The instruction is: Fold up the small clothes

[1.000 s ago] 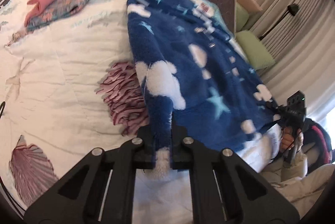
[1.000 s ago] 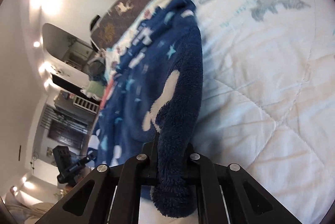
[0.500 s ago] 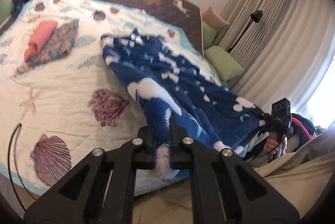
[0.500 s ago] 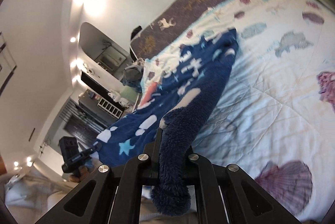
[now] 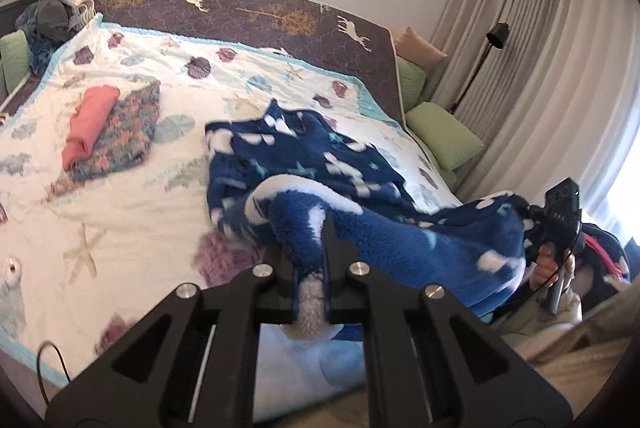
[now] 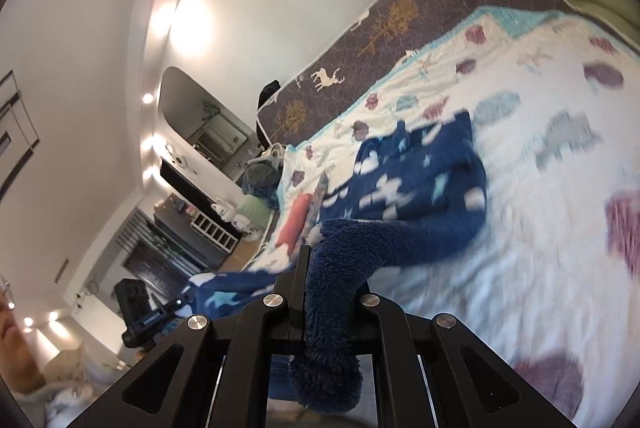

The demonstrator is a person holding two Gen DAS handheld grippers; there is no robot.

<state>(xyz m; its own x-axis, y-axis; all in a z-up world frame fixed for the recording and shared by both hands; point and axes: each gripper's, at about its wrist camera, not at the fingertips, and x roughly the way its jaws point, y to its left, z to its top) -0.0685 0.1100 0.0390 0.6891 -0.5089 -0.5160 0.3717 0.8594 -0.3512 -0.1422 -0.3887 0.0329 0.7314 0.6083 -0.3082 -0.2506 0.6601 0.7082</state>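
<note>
now the left gripper (image 5: 310,264) and right gripper (image 6: 326,292) each pinch a near corner of the blue fleece garment (image 5: 360,187); it runs lengthwise away from both over the quilt (image 5: 120,207), far end resting there.

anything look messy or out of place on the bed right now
The blue fleece is bunched and rumpled at its far end rather than flat, its near edge lifted off the quilt by both tongs, left and right. The pink and floral pile lies neatly.
</note>
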